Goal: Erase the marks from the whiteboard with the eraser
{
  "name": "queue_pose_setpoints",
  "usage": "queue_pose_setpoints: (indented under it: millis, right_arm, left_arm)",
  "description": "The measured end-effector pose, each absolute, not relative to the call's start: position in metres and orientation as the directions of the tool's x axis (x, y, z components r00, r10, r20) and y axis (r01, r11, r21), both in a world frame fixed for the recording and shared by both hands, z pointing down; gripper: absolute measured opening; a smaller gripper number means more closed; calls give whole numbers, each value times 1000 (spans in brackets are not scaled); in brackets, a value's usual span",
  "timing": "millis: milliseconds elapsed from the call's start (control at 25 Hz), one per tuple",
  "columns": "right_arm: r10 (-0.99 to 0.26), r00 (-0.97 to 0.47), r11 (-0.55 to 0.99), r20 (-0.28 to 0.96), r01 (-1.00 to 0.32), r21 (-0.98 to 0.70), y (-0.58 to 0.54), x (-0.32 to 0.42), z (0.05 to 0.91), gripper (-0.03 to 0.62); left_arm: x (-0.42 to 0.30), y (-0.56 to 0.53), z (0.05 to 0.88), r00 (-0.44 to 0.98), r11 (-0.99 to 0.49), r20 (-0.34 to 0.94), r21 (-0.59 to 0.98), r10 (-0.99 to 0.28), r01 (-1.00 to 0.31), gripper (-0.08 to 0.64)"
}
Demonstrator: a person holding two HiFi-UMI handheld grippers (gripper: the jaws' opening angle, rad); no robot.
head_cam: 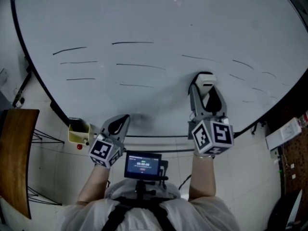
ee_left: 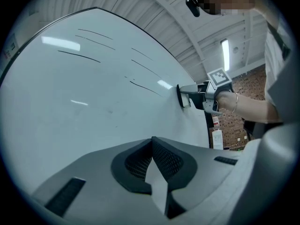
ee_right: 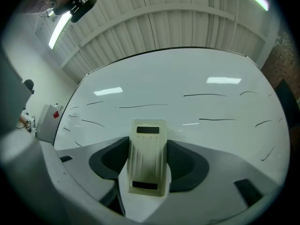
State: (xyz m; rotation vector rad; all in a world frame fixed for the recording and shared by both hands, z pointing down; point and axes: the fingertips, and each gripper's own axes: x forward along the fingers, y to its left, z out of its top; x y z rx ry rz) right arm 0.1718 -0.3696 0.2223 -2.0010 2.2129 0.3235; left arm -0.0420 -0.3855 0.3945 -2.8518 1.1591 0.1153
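Chest-mounted screen (head_cam: 142, 164) sits closest, glowing on the person's harness. Out at far left there's a brown wooden panel (head_cam: 17, 153), then a little yellow tub (head_cam: 78, 131) just below the whiteboard's (head_cam: 159, 13) dark edge. Next along comes the left gripper (head_cam: 121, 121): jaws pressed together, nothing between them, tips pointed at the board's lower part, clear of the strokes. Whether they touch the surface I can't tell. Above it, rows of short black marks (head_cam: 70, 50) run across the left and middle of the board. Moving right, the right gripper (head_cam: 206, 91) is pinching the cream eraser (head_cam: 207, 82) between both jaws. The eraser lies flat against the board, between the middle strokes and a scatter of thinner marks on the right side. At far right, a white box (head_cam: 284, 133) sits on the wall beside the board.
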Motion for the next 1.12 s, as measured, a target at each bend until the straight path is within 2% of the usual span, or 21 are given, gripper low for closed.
queue_pose_setpoints:
  millis: [120, 240, 560, 840, 1120]
  right_arm:
    - [-970, -45, 39, -240, -999, 28, -366, 191, 226, 256]
    - [-970, -44, 38, -240, -999, 32, -364, 187, 228, 255]
    - [-943, -240, 235, -232, -971, 49, -339, 125, 247, 255]
    - [-967, -211, 207, -141, -977, 46, -323, 94, 313, 256]
    - [-971, -240, 240, 3, -971, 17, -301, 72, 380, 256]
  left_arm:
    - [-43, -384, 395, 719, -720, -95, -39, -688, -693, 5]
    - [-42, -382, 393, 724, -724, -96, -42, -683, -689, 5]
    - [-56, -368, 392, 732, -732, -95, -44, -675, -680, 5]
    - [-75, -351, 395, 751, -752, -101, -36, -652, -658, 5]
    - [-81, -328, 409, 754, -754, -71, -36, -653, -656, 5]
